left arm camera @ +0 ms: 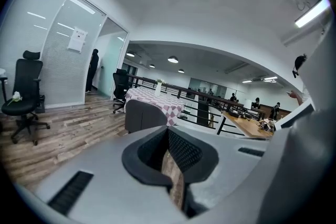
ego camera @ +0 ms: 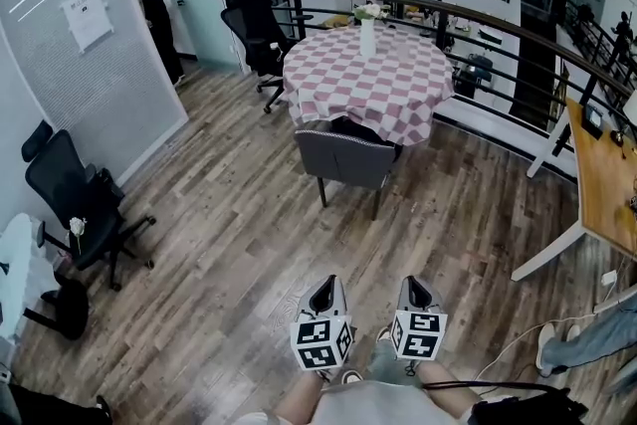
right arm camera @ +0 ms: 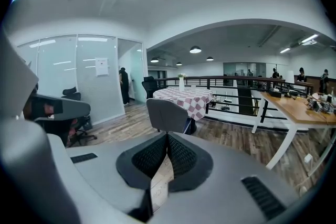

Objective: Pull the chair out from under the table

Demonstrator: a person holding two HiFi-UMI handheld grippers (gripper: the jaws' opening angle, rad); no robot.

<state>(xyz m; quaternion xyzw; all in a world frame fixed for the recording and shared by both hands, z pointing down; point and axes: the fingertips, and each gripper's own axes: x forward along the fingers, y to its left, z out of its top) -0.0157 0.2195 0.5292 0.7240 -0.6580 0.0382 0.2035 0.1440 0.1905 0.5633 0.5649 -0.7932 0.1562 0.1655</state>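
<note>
grey chair (ego camera: pixel 345 157): 1 | office chairs (ego camera: pixel 72 199) (ego camera: pixel 254 25): 2 | round table (ego camera: pixel 370 80): 1 | tools (ego camera: pixel 327 284) (ego camera: pixel 414 283): 2

left hand-held gripper (ego camera: pixel 325 286): grey shell, black textured pads (left arm camera: pixel 185 151) | right hand-held gripper (ego camera: pixel 414 286): alike | marker cubes (ego camera: pixel 320 341): black-and-white squares | cable (ego camera: pixel 468 383): black | top (ego camera: pixel 368 405): pale

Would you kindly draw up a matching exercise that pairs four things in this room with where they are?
Things:
1. grey chair
2. vase
3. desk
4. notice

Places:
A. on the checked table
B. far right of the room
C. on the left wall
D. at the table's near side

Pairs: 1-D, 2-A, 3-B, 4-C
</note>
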